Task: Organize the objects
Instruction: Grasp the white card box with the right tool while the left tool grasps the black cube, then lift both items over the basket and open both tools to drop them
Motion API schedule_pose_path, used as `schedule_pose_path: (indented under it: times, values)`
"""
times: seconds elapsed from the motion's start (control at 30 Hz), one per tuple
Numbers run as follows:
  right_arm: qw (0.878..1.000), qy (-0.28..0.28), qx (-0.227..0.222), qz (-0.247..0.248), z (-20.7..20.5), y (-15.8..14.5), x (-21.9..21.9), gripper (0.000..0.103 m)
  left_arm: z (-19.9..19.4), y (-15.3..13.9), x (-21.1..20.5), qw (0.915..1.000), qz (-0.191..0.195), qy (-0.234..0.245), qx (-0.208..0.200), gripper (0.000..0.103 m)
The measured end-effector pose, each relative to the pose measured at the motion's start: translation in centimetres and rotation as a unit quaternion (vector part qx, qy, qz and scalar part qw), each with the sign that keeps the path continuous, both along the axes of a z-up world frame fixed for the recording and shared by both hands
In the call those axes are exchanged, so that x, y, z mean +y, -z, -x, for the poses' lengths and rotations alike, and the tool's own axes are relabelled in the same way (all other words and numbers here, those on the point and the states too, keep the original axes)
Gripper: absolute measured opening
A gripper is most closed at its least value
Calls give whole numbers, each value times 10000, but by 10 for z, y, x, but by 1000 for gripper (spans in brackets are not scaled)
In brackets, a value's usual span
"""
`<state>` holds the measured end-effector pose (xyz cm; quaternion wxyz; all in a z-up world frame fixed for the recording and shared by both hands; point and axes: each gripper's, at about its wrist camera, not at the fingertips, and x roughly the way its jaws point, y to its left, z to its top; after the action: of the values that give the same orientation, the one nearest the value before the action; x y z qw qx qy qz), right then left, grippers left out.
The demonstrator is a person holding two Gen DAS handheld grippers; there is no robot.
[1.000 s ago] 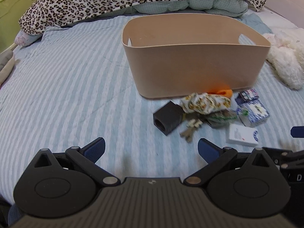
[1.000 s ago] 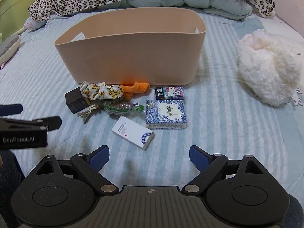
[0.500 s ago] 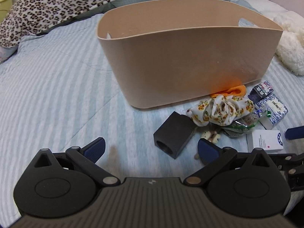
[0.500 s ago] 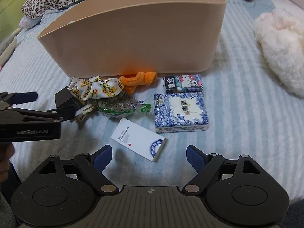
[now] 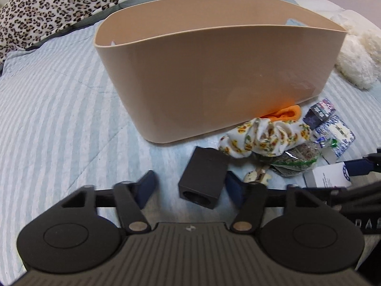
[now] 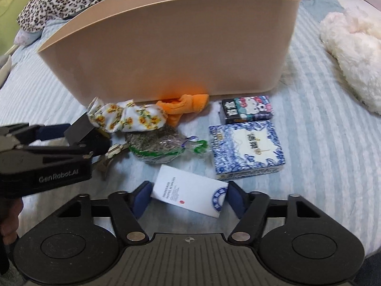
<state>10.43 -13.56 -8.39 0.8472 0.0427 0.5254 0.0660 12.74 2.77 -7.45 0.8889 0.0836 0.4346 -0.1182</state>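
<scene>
A tan plastic bin (image 5: pixel 214 71) stands on the striped bed, also in the right wrist view (image 6: pixel 171 47). In front of it lie a black block (image 5: pixel 202 178), a floral scrunchie (image 5: pixel 264 138), an orange cloth (image 6: pixel 183 107), a green packet (image 6: pixel 157 147), a white box (image 6: pixel 190 195), a blue patterned box (image 6: pixel 247 147) and a cartoon box (image 6: pixel 247 109). My left gripper (image 5: pixel 190 188) is open with the black block between its fingers. My right gripper (image 6: pixel 188 197) is open, its fingers on either side of the white box.
A leopard-print blanket (image 5: pixel 59 4) lies behind the bin. A white fluffy toy (image 6: pixel 352 59) sits on the right of the bed. A hair clip (image 5: pixel 257 177) lies beside the black block. The striped bed cover (image 5: pixel 59 119) stretches left of the bin.
Both grippers have moved forward and down toward the pile. The black block now lies between the left fingers and the white box between the right fingers. Both stay open.
</scene>
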Motion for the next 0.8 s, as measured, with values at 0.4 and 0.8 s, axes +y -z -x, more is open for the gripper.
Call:
schedule_pose_path:
  times: [0.4,0.8]
  values:
    - [9996,65,-184,-189,34,-15,-21,62,15,-6,4,9998,115,-173,-2,34]
    - [9891,219,-1442,-207,18,-91,-52,62,31,-95,15,9954,212,-446,-822,34]
